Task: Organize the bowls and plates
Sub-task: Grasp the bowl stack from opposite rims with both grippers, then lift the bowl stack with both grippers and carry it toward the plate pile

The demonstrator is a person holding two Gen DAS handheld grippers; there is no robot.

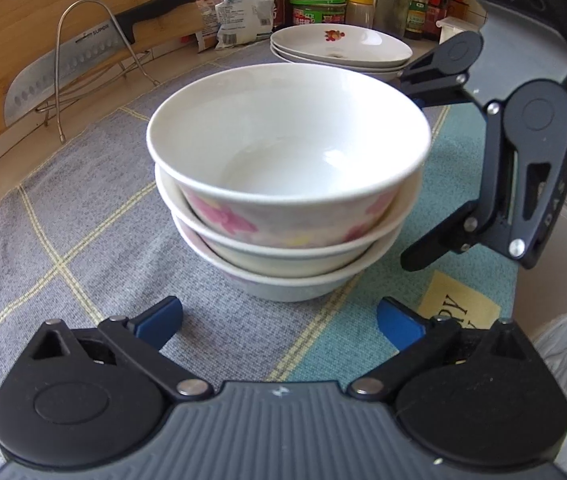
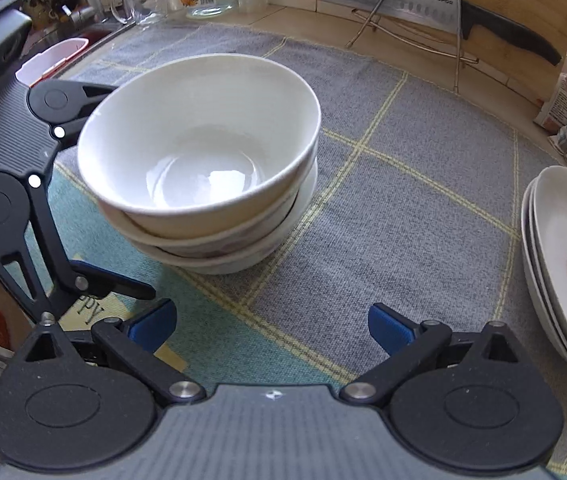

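Grippers first: the left gripper and the right gripper both have their jaws spread wide and hold nothing. Straight ahead of each, in the middle of the checked cloth, sits the stack of bowls. Both look about equally near. The stack of plates waits at the far side. The knife says SUPOR.

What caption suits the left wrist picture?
Open left gripper faces three stacked white floral bowls on a grey checked cloth.
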